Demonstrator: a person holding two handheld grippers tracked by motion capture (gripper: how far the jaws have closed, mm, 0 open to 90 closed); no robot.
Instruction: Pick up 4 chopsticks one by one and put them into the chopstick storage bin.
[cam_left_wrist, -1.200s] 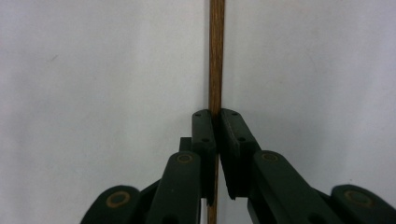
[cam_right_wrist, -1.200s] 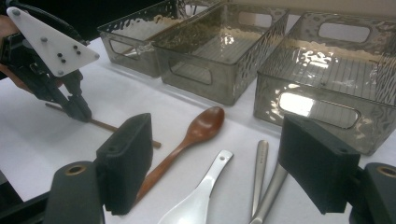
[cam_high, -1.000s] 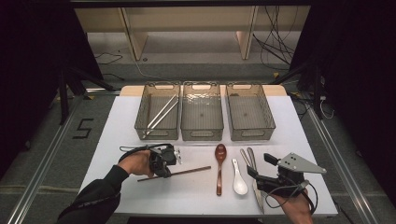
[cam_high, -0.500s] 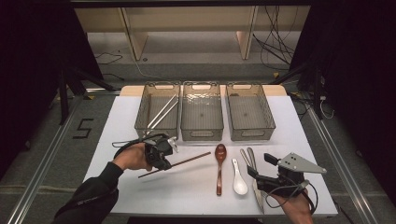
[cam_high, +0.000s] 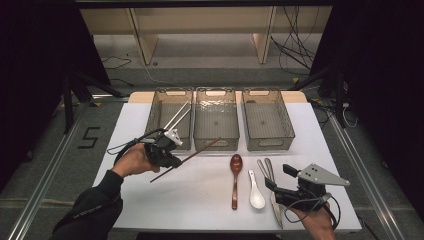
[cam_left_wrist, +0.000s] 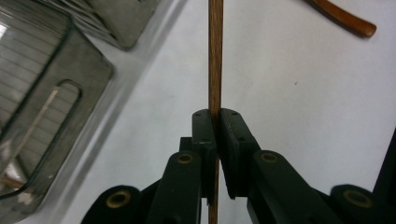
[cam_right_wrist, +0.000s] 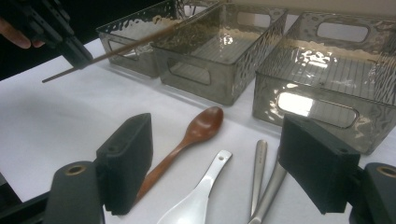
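My left gripper is shut on a thin brown wooden chopstick and holds it in the air above the white table, just in front of the left bin. The chopstick's far tip reaches the front wall of the middle bin. In the left gripper view the jaws pinch the chopstick near its middle. My right gripper rests low at the table's front right, open, with nothing between its pads. It is beside the metal utensils.
Three clear bins stand in a row at the back: left bin with metal chopsticks, middle bin, right bin. On the table lie a brown wooden spoon, a white spoon and metal utensils.
My left gripper has lifted the chopstick off the table and carried it up and back toward the bins. The right gripper has stayed still.
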